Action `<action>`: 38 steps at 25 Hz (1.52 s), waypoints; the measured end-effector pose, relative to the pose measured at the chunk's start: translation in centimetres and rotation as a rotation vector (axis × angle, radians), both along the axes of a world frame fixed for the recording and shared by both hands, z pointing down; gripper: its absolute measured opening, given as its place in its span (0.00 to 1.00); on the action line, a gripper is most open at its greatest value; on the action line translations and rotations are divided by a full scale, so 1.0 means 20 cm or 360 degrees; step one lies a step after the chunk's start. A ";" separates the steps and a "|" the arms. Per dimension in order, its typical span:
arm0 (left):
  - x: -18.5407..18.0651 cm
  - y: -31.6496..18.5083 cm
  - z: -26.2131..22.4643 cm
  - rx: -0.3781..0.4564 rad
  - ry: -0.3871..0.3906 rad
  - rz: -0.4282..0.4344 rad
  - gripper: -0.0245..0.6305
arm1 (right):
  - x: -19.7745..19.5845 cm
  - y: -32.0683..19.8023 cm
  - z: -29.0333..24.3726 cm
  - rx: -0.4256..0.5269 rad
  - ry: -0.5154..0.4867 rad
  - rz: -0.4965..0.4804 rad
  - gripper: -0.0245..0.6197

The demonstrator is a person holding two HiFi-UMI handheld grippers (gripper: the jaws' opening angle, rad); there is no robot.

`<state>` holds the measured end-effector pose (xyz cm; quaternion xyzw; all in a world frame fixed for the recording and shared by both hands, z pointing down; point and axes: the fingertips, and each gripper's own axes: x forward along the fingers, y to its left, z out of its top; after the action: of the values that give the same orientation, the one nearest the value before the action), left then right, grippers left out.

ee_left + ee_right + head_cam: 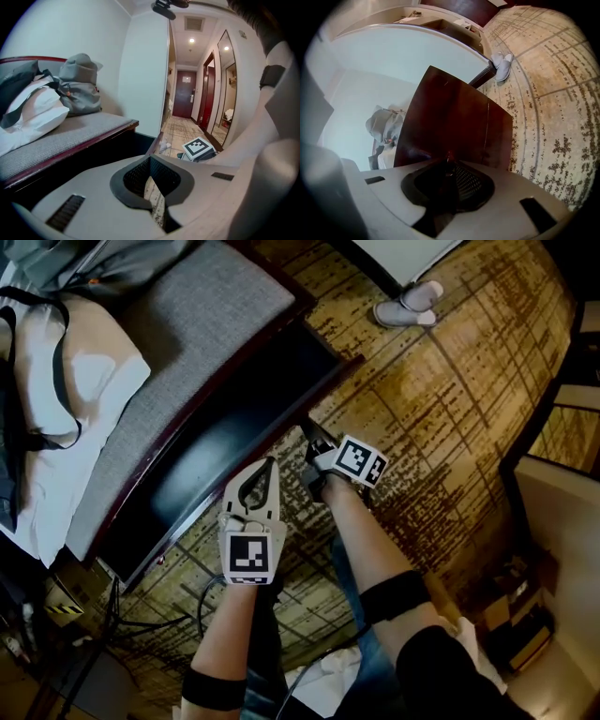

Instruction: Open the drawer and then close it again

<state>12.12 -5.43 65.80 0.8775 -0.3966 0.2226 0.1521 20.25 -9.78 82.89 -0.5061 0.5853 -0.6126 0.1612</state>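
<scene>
Closest in, the left gripper (265, 471) is held over the carpet (441, 427), just beside the drawer (230, 432). Its jaws are pressed together with nothing between them. Next to it, the right gripper (313, 441) is set against the front panel (454, 122) of the drawer, and the panel's edge is pinched between its jaws. The drawer is seen pulled out from under a bench (187, 324) with a gray cushion, and its dark inside is exposed. Bags (56, 399) are piled on the cushion. Slippers (408, 304) are seen on the carpet well beyond.
</scene>
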 end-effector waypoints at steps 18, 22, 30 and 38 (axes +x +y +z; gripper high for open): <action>0.27 0.31 -0.14 -0.0023 0.0014 0.0205 0.04 | 0.29 0.53 -0.01 -0.0158 0.0125 0.0036 0.16; 0.29 0.34 -0.16 -0.0006 0.0014 0.0236 0.04 | 0.28 0.54 -0.01 -0.0207 0.0158 0.0036 0.18; 0.27 0.43 -0.44 0.0019 -0.0014 0.0305 0.04 | 0.31 0.64 -0.33 -0.0238 0.0399 -0.0142 0.16; 0.14 0.52 -1.10 0.0061 0.0001 0.0274 0.04 | 0.35 0.70 -1.23 0.0044 0.0811 -0.0372 0.07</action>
<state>15.00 4.93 43.84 0.9112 -0.3237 0.2270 0.1156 27.32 4.14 58.29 -0.5707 0.6697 -0.4720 -0.0560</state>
